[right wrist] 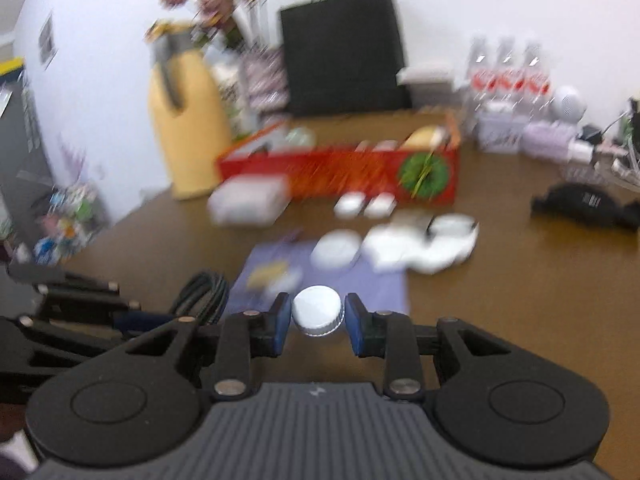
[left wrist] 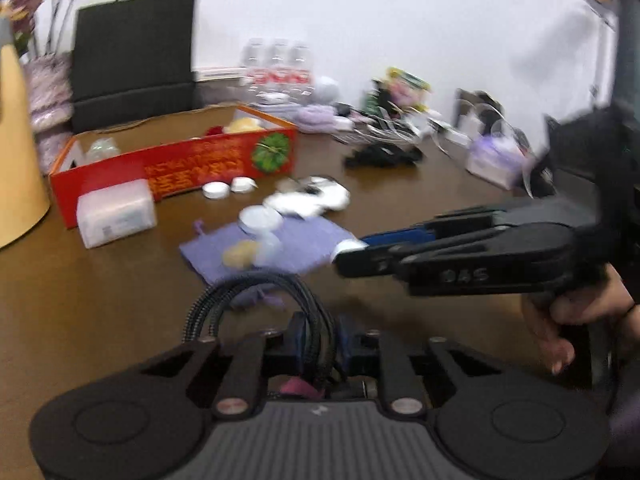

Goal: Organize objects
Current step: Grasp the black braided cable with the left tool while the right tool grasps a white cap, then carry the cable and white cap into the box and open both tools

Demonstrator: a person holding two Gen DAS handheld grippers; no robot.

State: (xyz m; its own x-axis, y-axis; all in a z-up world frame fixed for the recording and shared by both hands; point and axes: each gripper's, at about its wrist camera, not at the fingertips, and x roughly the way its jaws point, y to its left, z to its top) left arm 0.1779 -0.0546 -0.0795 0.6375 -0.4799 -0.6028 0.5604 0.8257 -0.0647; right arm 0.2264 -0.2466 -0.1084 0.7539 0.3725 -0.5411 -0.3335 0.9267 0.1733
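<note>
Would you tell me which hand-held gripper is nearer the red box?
Left. The left hand-held gripper is a bit closer to the red box; the right hand-held gripper is farther along the table.

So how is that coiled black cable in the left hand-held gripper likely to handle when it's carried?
The coiled black cable is probably floppy: its braided loops arch loosely above the left hand-held gripper. It looks light for its bulk. Clamped at one spot only, the loops may sway or spread and could snag items on the table.
</note>
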